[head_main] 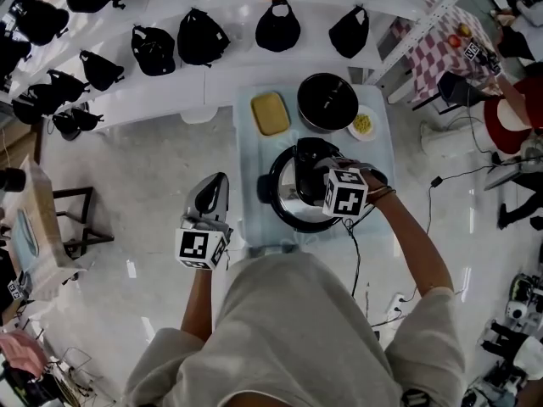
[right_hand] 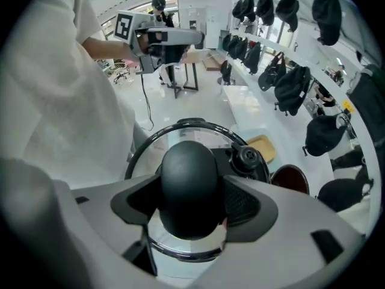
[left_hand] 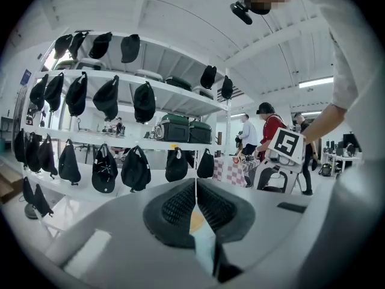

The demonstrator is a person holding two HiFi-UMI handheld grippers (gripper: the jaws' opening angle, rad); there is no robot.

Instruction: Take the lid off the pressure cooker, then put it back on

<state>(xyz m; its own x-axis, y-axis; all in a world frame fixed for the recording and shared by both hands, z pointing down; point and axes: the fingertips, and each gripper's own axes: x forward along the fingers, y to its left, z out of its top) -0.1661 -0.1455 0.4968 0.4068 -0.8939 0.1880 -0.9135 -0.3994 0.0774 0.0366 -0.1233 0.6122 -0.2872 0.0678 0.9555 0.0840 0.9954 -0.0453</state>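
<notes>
Lid knob [right_hand: 187,182] snug in right claw [right_hand: 191,203]

Head view overhead, right gripper view close above lid [right_hand: 189,185]

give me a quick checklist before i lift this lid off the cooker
1. right tool clamped on lid knob: ok
2. lid seated on pressure cooker: ok
3. lid unlocked from the cooker: cannot tell
4. left tool shut, empty, off to the side: ok
5. cooker braced by anything: not ok, left tool is away from it
</notes>
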